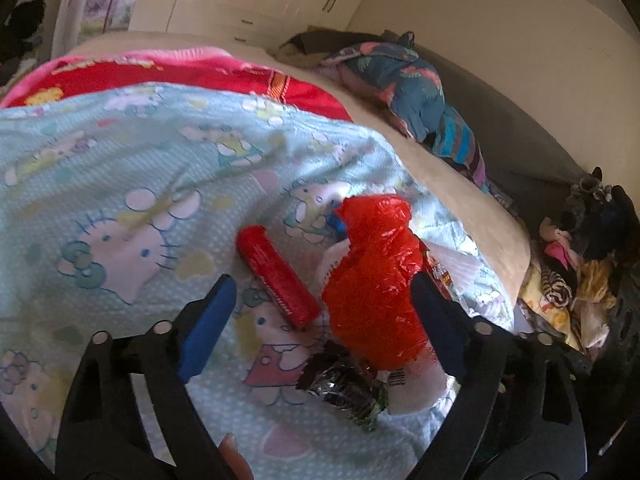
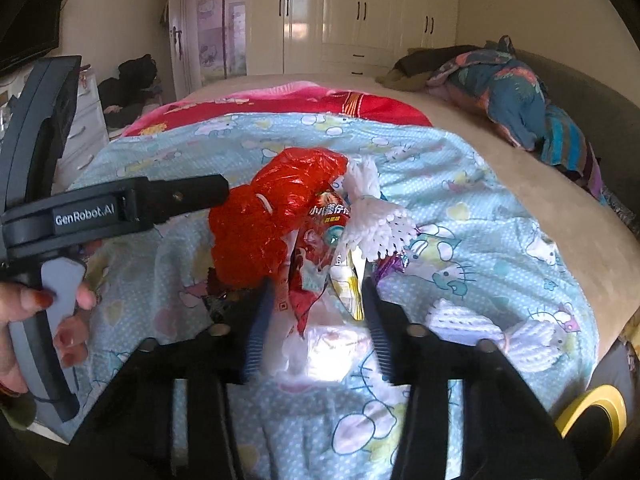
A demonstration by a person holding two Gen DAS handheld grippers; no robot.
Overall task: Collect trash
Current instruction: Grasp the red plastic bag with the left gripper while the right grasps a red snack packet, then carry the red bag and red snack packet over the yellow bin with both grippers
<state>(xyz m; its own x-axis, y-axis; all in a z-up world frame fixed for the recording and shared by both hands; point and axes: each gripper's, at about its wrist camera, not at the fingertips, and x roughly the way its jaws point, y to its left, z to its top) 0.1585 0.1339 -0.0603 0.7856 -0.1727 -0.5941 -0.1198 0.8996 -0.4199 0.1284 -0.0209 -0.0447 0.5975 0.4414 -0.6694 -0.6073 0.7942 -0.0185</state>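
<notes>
Bedsheet (image 1: 120, 168): pale blue, white-dotted, cartoon cats. Crumpled plastic bag (image 1: 376, 280): translucent red. Tube-shaped wrapper (image 1: 278, 276): red. Blanket (image 2: 360, 106): red, pink edge. Wardrobe (image 2: 360, 12): cream, black handles.

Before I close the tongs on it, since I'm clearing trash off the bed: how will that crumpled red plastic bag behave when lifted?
The red plastic bag looks thin and crinkled, so it is probably very light and will crush flat rather than resist. Its glossy film may slip. It lies against the snack wrappers, so it might drag one along.
</notes>
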